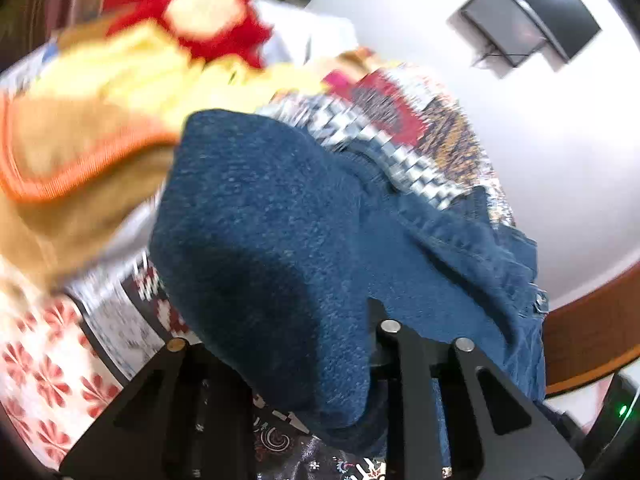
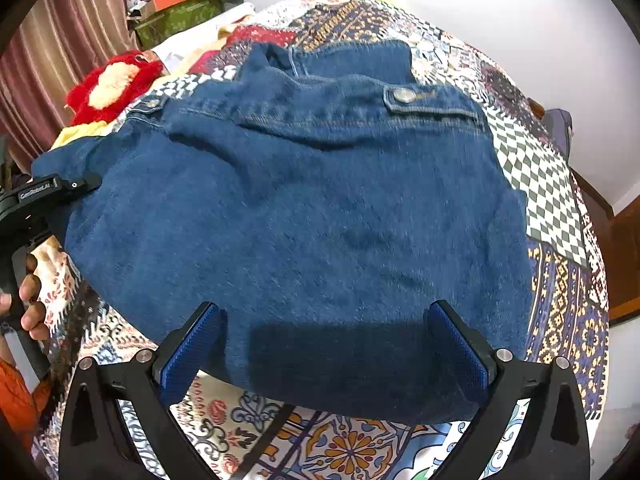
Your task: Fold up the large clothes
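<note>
patchwork bedspread (image 2: 556, 292) under denim jacket (image 2: 304, 216); left gripper (image 1: 320, 360) clamping jacket, right gripper (image 2: 324, 344) wide.

- One blue denim jacket (image 2: 304, 216) on the bed.
- Two metal snap buttons on the jacket: one on a flap (image 2: 404, 95), one near its left edge (image 2: 152, 103).
- One red fluffy thing (image 2: 112, 84) at the bed's far left corner.
- Two grippers: left gripper (image 1: 320, 380), right gripper (image 2: 324, 344).
- One patchwork bedcover (image 2: 560, 312).
</note>
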{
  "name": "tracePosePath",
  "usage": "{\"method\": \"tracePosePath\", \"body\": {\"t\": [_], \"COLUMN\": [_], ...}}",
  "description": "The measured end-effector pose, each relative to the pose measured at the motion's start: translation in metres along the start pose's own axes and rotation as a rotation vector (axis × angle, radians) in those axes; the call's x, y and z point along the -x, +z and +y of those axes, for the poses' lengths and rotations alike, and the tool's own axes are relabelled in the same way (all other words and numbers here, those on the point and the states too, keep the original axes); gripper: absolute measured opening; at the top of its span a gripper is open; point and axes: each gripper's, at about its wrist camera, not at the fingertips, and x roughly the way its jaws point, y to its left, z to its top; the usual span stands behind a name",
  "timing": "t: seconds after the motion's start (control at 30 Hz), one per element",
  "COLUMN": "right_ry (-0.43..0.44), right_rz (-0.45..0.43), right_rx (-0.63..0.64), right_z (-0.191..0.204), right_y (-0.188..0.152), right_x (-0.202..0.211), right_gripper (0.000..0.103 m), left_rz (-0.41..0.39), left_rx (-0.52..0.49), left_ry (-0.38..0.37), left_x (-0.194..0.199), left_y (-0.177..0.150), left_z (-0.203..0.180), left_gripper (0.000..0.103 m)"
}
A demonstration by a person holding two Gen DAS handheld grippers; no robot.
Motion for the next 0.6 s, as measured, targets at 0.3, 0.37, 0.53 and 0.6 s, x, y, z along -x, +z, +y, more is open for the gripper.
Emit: {"method": "tracePosePath", "body": {"t": [0.3,0.37,0.53,0.6], "right_ry": [0.091,0.113,0.170,0.116], "right_rz": [-0.084,-0.070,0.046,0.045], "right_rx": [0.016,0.013,-0.025,0.014], "right_z": [0.034,0.044,0.067,0.076], "right_y": [0.020,0.022,0.025,0.024], "right_x": [0.025,0.016,-0.030,-0.038], "right_gripper": [0.103,0.103,0.103,0.103], "left_rz": [-0.186,-0.227,-0.272,-0.282], "left_rx": [-0.137,-0.203,-0.349,-0.397], "left_ry": [-0.069,-0.042,-0.006,0.001], "left_x": [0.072,0.084,0.097,0.095], "left_y": [0.042,0.046,0.038,0.034], "left_z": [-0.026,-0.037,-0.060,-0.073], "left_gripper": [0.021,0.021,0.021,0.021]}}
